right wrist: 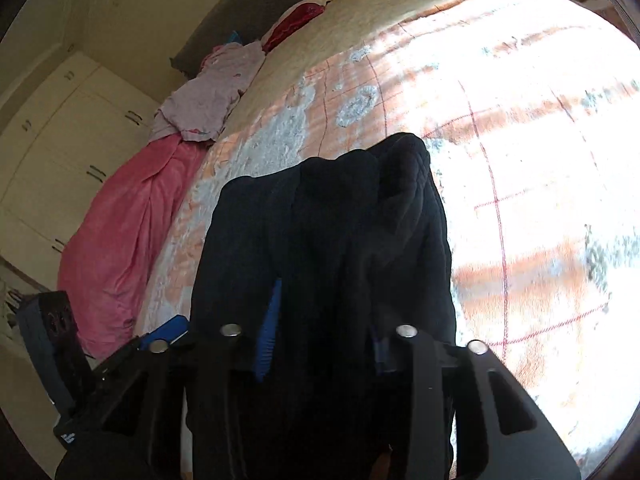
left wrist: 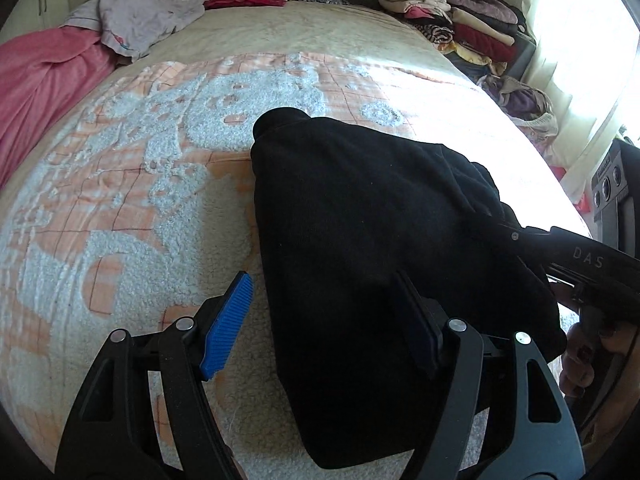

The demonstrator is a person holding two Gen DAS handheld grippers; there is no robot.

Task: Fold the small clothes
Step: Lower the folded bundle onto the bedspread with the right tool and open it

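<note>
A black fleece garment [left wrist: 360, 232] lies on the orange and white blanket [left wrist: 160, 184] of a bed. My left gripper [left wrist: 324, 320] hangs open over the garment's near left edge. Its left pad [left wrist: 228, 324] is over the blanket and its right finger is over the cloth. In the right wrist view my right gripper [right wrist: 324, 340] is shut on a bunched fold of the black garment [right wrist: 340, 220], which drapes forward from between its pads. The right tool's black handle [left wrist: 588, 260] enters from the right, its tips buried in the cloth.
A pink blanket [left wrist: 48, 88] and a lilac garment [left wrist: 140, 20] lie along the bed's far left. Folded clothes [left wrist: 452, 12] are stacked at the far right corner, with a loose heap [left wrist: 520, 100] below them. White wardrobe doors [right wrist: 60, 140] stand beyond the bed.
</note>
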